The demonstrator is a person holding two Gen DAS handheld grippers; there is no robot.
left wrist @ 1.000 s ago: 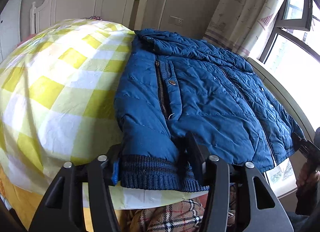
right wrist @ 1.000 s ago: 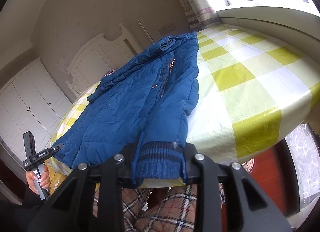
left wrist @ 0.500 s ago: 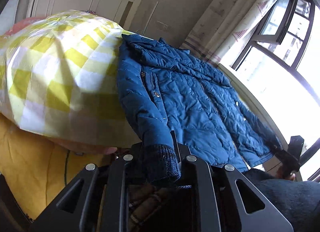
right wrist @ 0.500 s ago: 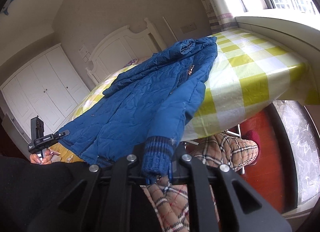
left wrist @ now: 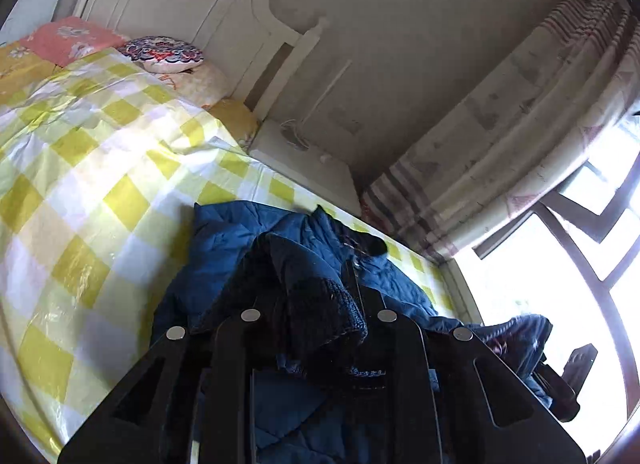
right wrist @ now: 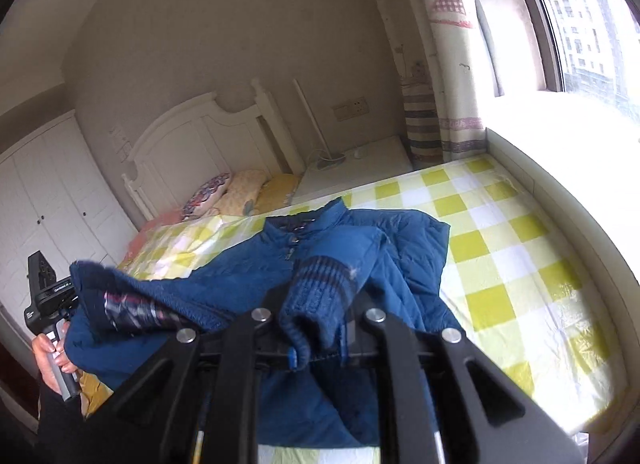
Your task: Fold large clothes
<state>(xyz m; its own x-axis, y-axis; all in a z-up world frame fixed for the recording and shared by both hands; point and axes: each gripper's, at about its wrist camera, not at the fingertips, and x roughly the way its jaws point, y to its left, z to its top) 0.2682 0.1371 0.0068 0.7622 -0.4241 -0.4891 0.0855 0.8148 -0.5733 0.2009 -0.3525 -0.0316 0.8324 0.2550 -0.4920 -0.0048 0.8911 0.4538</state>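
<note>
Cuffs (right wrist: 316, 296) now lifted over jacket (right wrist: 400, 248), previously flat on bed (right wrist: 520, 264)

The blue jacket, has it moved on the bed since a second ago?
Yes. The blue jacket has been drawn up the checked bed cover toward the white headboard, bunching instead of lying flat.

My right hand-held gripper (right wrist: 316, 328) has the ribbed dark-blue knit cuff (right wrist: 320, 296) of the quilted blue padded jacket (right wrist: 360, 248) between its black jaws, which are opening slightly. The sleeve is lifted and doubled back over the jacket body, with the collar toward twelve o'clock. The jacket lies on the bed with the yellow-and-white checked cover (right wrist: 520, 264). At nine o'clock my left hand-held gripper (right wrist: 50, 296) holds up the other sleeve end, its plaid lining showing. Patterned pillows (right wrist: 236, 192) sit by the white headboard (right wrist: 192, 144) at eleven o'clock.
</note>
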